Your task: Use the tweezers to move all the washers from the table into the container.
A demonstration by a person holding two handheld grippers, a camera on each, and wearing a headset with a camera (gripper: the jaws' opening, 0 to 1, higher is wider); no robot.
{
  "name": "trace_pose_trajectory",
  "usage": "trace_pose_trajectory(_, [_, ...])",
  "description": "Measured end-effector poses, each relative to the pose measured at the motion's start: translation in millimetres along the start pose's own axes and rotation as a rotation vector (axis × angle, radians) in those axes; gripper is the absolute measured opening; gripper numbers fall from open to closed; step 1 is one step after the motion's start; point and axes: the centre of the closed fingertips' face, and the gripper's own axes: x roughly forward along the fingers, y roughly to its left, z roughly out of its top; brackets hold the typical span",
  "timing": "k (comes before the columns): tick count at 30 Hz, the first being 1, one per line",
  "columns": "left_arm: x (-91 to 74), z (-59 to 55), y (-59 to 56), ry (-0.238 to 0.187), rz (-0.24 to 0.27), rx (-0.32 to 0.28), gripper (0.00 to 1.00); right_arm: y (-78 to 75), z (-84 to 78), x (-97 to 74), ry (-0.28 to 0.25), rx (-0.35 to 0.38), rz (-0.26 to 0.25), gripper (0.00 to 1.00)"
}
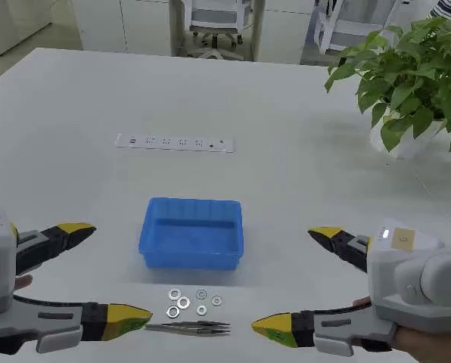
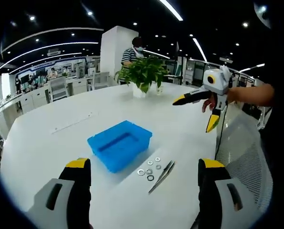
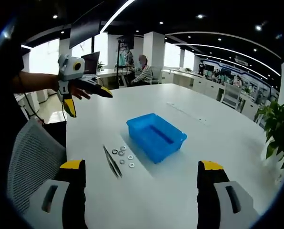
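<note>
Head view: a blue plastic container (image 1: 191, 257), shaped like an open box, is seen sitting on the big white table (image 1: 66, 98). Just in front of it, on the side near the person, a little bunch of round silver metal washers (image 1: 186, 302) is laid flat on the table, outside the container. The thin silver metal tweezers (image 1: 189, 327) are laid just beside the washers, a bit closer to the person, and they are not touched by either tool. The left gripper (image 1: 123, 272) is held low at one side of the washers and the right gripper (image 1: 281, 278) at the other side. Both sets of jaws are spread wide apart, and nothing is gripped by either one. Past the container, a long white power strip (image 1: 172, 142) is laid flat. A green leafy plant (image 1: 411, 72) in a white pot is set far off on the right. In the left gripper view, the right gripper is seen held up above the table by a hand.
</note>
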Motion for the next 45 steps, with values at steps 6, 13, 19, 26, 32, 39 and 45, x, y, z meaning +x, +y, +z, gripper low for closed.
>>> trace_pose_trajectory(6, [0.7,1.7,-0.3,-0.01,-0.002,-0.006,0.99,-1.1,0.2,-0.6,-0.006,0.005,-0.004,0.99])
trace_pose_trajectory(13, [-0.4,2.8,1.2,-0.017,0.0,-0.002,0.99,-3.1,-0.2,-1.0,-0.012,0.015,-0.006,0.99])
trace_pose_trajectory(19, [-0.7,1.1,0.8,-0.01,-0.001,0.005,0.99,-3.7,2.4,-1.6,-0.019,0.013,-0.008,0.99])
trace_pose_trajectory(26, [-1.1,2.0,1.2,-0.016,0.0,0.007,0.99,-3.9,3.5,-1.4,-0.021,0.01,-0.007,0.99])
trace_pose_trajectory(32, [-1.5,2.2,2.6,-0.022,0.006,0.005,0.99,-4.9,6.2,-2.7,-0.03,0.016,-0.007,0.99])
trace_pose_trajectory(39, [-2.2,2.8,2.8,-0.031,0.005,-0.003,0.98,-6.6,8.0,-3.7,-0.04,0.019,-0.009,0.99])
trace_pose_trajectory(45, [-3.5,3.1,4.0,-0.035,0.009,-0.006,0.98,-5.5,9.1,-3.3,-0.044,0.018,-0.005,0.99])
